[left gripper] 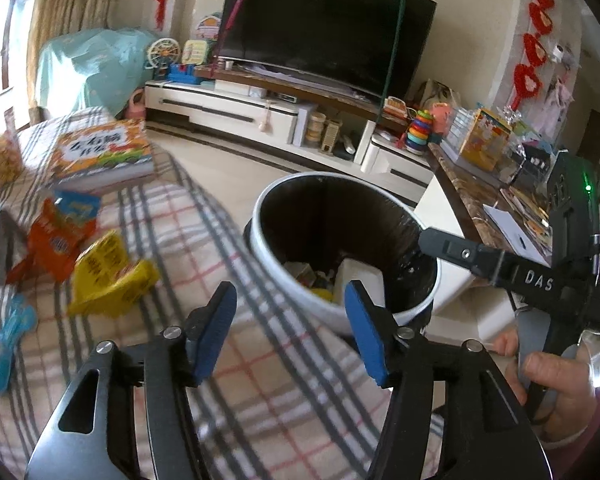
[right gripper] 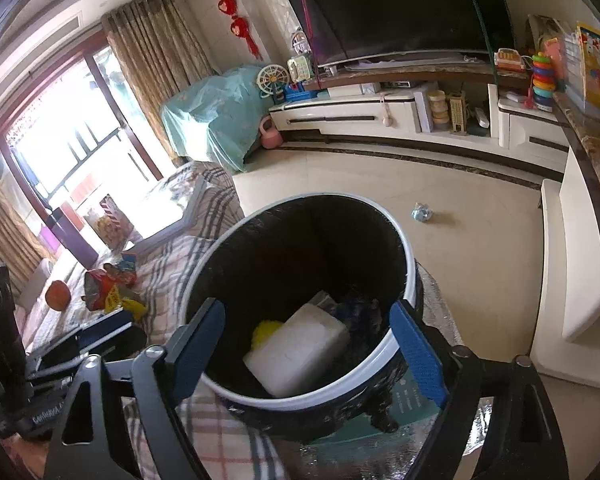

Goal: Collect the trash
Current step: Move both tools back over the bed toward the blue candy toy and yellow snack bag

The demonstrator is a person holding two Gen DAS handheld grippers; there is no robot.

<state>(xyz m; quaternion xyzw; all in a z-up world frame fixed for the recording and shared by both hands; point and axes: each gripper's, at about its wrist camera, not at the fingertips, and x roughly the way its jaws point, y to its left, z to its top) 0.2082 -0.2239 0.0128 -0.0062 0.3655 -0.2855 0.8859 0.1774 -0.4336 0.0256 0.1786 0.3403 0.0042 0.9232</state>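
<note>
A plaid-covered sofa (left gripper: 228, 216) fills the left of the frame; beside it stands a round white-rimmed bin with a black liner (left gripper: 342, 248), already holding a white foam block (right gripper: 300, 348). Orange and yellow snack wrappers (left gripper: 88, 256) remain at left. The left gripper (left gripper: 290, 328) and right gripper (right gripper: 308, 348) both hang with jaws apart, holding nothing.

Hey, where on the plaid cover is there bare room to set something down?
Free: the plaid cover between the left gripper, the bin and the yellow wrapper. Crowded: the left side, with the orange wrapper, blue wrapper and book.
</note>
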